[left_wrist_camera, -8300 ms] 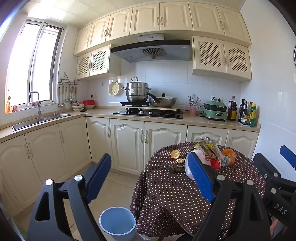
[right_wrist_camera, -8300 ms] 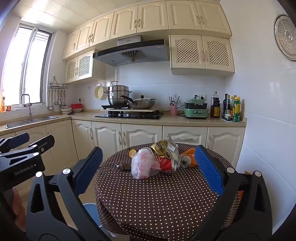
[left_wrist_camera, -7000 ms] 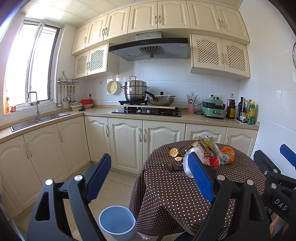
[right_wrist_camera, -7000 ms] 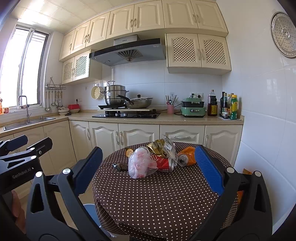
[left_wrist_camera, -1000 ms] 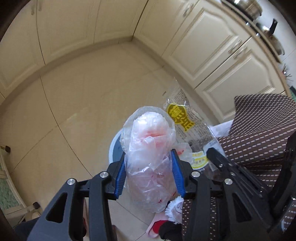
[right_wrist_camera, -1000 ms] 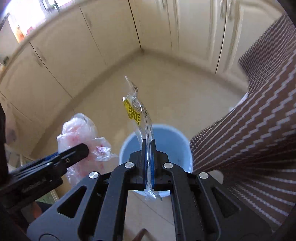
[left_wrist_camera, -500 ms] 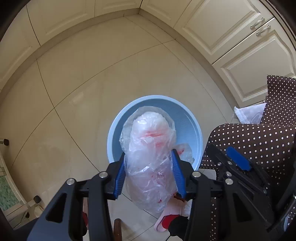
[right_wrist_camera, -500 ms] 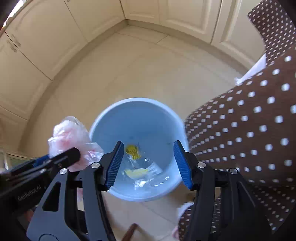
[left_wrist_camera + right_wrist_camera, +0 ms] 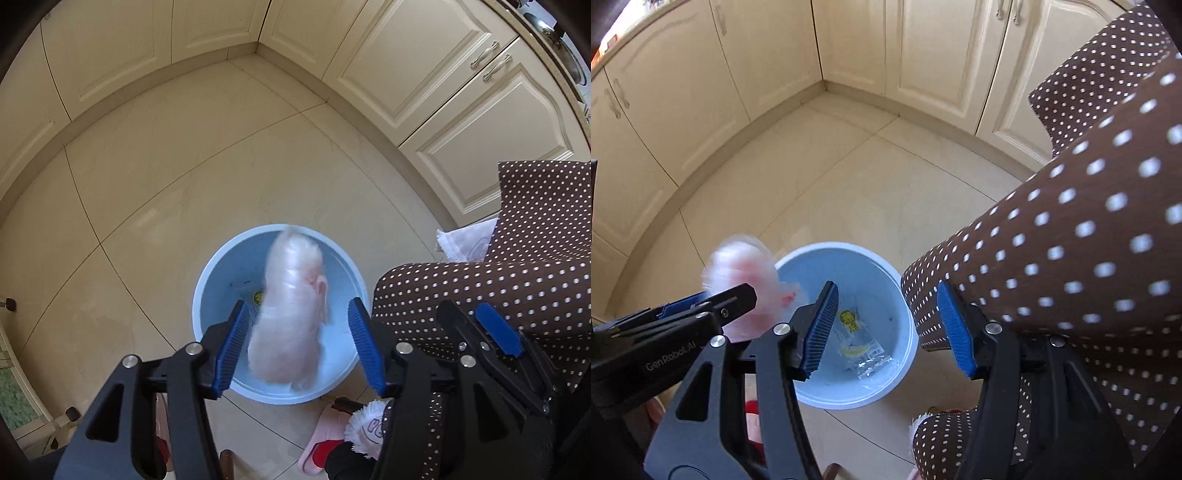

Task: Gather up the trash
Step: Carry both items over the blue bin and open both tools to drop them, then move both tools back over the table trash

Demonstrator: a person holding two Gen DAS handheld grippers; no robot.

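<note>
**Clerk:** Item one, the bin?

**Me:** Pale blue waste bin, on the floor tiles, at 9 o'clock of the polka-dot tablecloth. Contents: one clear snack wrapper with a yellow label, flat on the bottom. Logged as done.

**Clerk:** Item two?

**Me:** Pinkish plastic bag, crumpled, blurred as if dropping. It sits between the jaws of my left gripper, directly over the bin's mouth. Those jaws have just been opening; the pads look clear of the bag on both sides, so I count it released, landing not yet confirmed.

**Clerk:** Right side?

**Me:** Right gripper, jaws apart, nothing between them, over the bin's 3 o'clock rim.

**Clerk:** Outstanding?

**Me:** The counter top is out of view, so I can't list what trash remains there. My judgement: two pieces handled, any further ones unchecked.
</note>
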